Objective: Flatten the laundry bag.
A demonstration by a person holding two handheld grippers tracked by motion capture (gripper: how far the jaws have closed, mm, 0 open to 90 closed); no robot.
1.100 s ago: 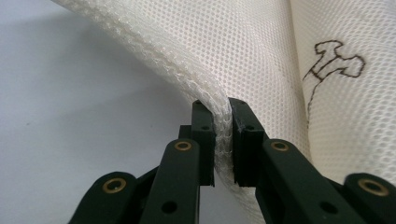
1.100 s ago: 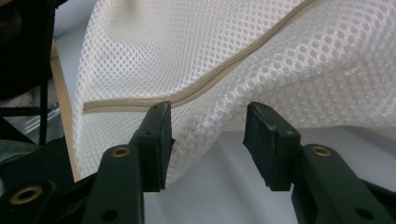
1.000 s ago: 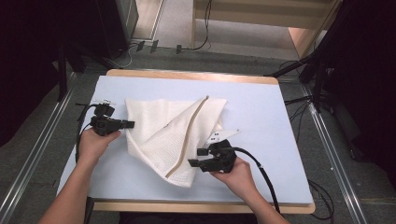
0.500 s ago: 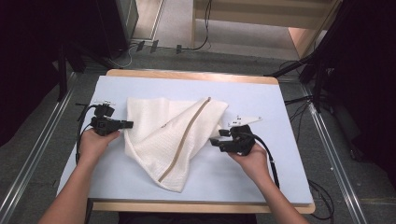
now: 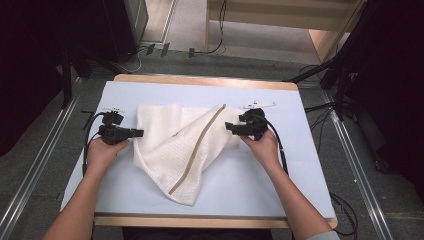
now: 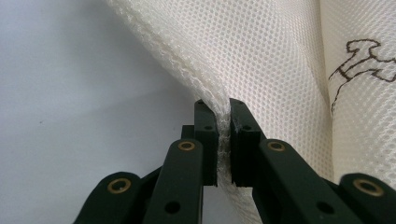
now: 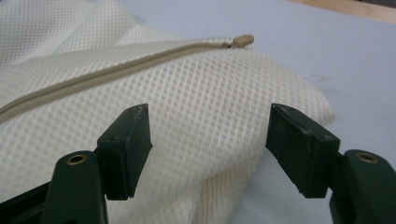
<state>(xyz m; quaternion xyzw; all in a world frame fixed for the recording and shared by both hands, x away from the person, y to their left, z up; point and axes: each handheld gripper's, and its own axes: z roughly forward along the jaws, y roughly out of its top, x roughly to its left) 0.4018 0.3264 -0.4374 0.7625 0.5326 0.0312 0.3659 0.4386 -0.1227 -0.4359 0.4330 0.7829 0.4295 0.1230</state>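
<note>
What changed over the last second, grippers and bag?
The right gripper moved from the near edge of the mesh bag up to its far right corner; its jaws stand open around that corner. The bag's right side spread out. The left gripper stayed clamped on the left edge.

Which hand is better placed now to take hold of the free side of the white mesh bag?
The right. The right tool is open with its jaws on either side of the mesh bag near the zipper end. The left tool is shut on the opposite edge.
</note>
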